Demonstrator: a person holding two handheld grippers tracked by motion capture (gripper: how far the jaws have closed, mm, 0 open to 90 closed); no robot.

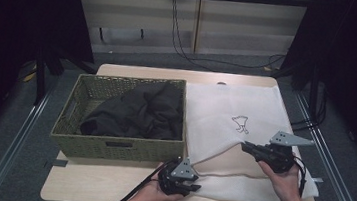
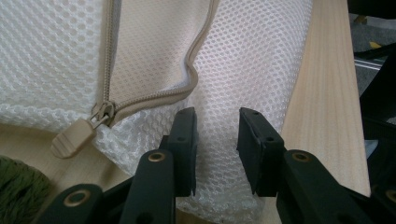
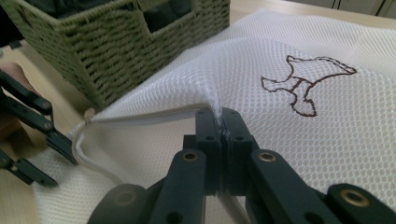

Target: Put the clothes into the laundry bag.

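A white mesh laundry bag [image 1: 236, 106] with a brown outline figure [image 3: 303, 86] lies flat on the right half of the table. My right gripper [image 1: 243, 145] is shut on the upper edge of the bag's opening [image 3: 154, 114] and holds it lifted off the lower layer. At the bag's near left corner sits my left gripper [image 1: 194, 183]. Its jaws stand apart in the left gripper view [image 2: 215, 116], and loose mesh [image 2: 261, 56] lies between them. The beige zipper pull [image 2: 74, 137] hangs just left of those jaws.
A green wicker basket [image 1: 116, 147] stands on the table's left half, close against the bag, with dark clothing [image 1: 140, 111] inside. Bare wood runs along the table's front edge [image 1: 107, 188]. Dark curtains and cables hang beyond the table.
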